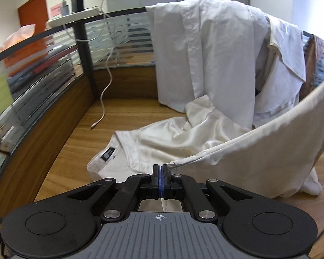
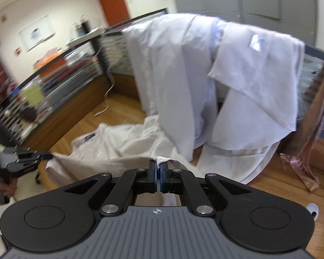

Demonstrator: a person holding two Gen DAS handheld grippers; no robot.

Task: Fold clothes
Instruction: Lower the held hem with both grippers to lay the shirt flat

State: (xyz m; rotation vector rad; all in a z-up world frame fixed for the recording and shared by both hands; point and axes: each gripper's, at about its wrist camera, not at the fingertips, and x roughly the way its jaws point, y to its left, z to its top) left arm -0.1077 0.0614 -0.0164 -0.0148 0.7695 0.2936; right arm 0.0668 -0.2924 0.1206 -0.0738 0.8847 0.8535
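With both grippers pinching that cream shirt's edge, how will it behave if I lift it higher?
Probably floppy: the cream shirt sags in a curve between the left gripper and right gripper. It looks light, since thin pinches at the hem hold it up. Its trailing part lies bunched on the wooden table, so it may drag and crumple.

Left gripper (image 1: 161, 169) and right gripper (image 2: 158, 165), both jaws clamped tight on cloth edge.
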